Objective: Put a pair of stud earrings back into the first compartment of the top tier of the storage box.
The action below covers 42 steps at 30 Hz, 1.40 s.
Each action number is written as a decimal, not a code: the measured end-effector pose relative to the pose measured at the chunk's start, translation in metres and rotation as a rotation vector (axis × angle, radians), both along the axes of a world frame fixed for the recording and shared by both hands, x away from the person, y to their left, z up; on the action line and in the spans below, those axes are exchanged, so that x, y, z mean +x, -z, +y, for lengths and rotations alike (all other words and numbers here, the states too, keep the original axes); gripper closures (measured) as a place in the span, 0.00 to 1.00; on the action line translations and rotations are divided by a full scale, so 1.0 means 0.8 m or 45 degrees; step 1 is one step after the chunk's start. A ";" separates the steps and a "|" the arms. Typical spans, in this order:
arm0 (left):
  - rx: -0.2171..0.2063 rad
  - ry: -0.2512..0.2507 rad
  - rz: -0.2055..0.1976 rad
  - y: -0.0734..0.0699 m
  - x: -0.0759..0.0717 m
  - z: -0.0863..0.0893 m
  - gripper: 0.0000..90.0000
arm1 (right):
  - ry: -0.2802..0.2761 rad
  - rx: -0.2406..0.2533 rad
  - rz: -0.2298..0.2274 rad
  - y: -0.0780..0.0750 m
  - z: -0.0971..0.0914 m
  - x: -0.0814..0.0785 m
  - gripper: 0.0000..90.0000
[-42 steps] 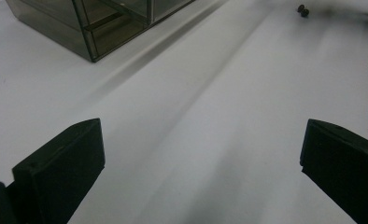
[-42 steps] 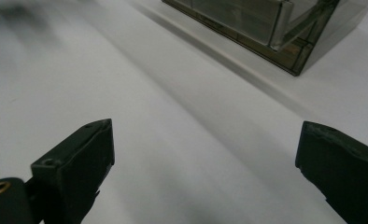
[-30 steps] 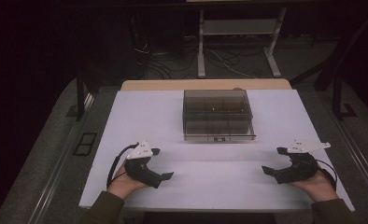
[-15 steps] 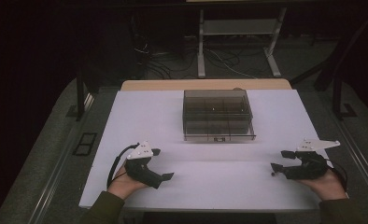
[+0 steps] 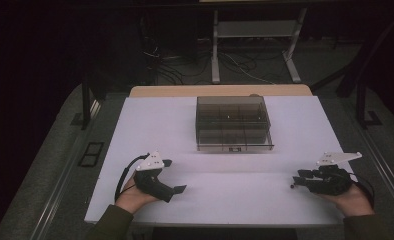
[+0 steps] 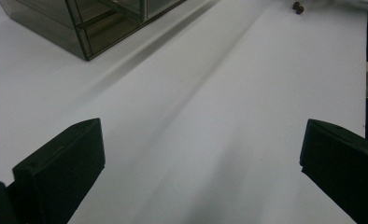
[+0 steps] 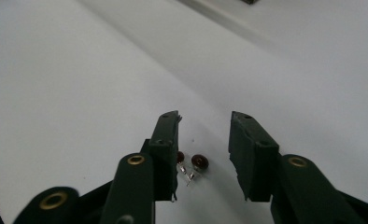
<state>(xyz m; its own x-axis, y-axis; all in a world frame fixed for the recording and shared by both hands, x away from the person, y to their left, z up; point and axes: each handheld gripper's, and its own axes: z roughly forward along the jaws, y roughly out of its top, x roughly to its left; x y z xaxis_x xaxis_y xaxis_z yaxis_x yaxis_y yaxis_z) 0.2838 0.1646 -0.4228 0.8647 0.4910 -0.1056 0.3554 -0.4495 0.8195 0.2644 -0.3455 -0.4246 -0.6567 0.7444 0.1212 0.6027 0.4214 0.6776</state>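
Two small dark red round parts (image 7: pixel 200 162) with thin wire leads lie on the white table (image 7: pixel 79 93), between the jaws of my right gripper (image 7: pixel 204 122). Those jaws have just been closing, and a gap still shows on each side of the parts, so it is open around them. From above, the right gripper (image 5: pixel 296 182) rests near the front right edge, with a dark speck (image 5: pixel 291 186) at its tips. My left gripper (image 5: pixel 174 176) lies at the front left, wide open and with nothing in it. In its own view the left gripper (image 6: pixel 203 140) faces the parts (image 6: pixel 298 7) far off.
A smoky clear compartment box (image 5: pixel 233 125) stands at the middle back of the white table (image 5: pixel 150 130); its corner (image 6: pixel 93 23) appears in the left gripper view. A wooden edge (image 5: pixel 220 91) runs behind the white surface. Dark floor, cables and a metal stand lie beyond.
The right gripper's jaws have narrowed from wide open to a small gap, and that hand has shifted slightly right. The left hand has stayed still.
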 end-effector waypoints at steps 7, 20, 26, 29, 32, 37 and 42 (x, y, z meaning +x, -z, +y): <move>0.002 0.003 -0.001 0.000 0.000 0.000 0.00 | 0.011 -0.038 0.040 0.006 0.000 0.002 0.78; 0.001 0.003 0.001 0.001 0.000 -0.001 0.00 | 0.021 -0.039 0.083 0.010 0.001 0.003 0.81; 0.004 0.004 0.001 0.001 0.000 -0.001 0.00 | 0.020 -0.043 0.091 0.012 0.001 0.003 0.83; 0.006 0.003 0.000 0.001 0.000 -0.002 0.00 | 0.019 -0.042 0.094 0.013 0.001 0.003 0.83; 0.007 0.004 0.000 0.001 0.000 -0.002 0.00 | 0.019 -0.048 0.098 0.014 0.003 0.004 0.83; 0.004 0.003 -0.001 0.001 0.000 -0.001 0.00 | 0.023 -0.060 0.112 0.016 0.004 0.005 0.85; 0.003 0.003 0.000 0.001 0.000 -0.002 0.00 | 0.022 -0.072 0.113 0.017 0.002 0.005 0.85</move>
<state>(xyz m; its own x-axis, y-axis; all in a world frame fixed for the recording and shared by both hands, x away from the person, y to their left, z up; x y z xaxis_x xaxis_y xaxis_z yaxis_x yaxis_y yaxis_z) 0.2839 0.1633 -0.4235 0.8659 0.4894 -0.1041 0.3541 -0.4524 0.8185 0.2685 -0.3440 -0.4379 -0.6325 0.7626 0.1354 0.6665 0.4468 0.5967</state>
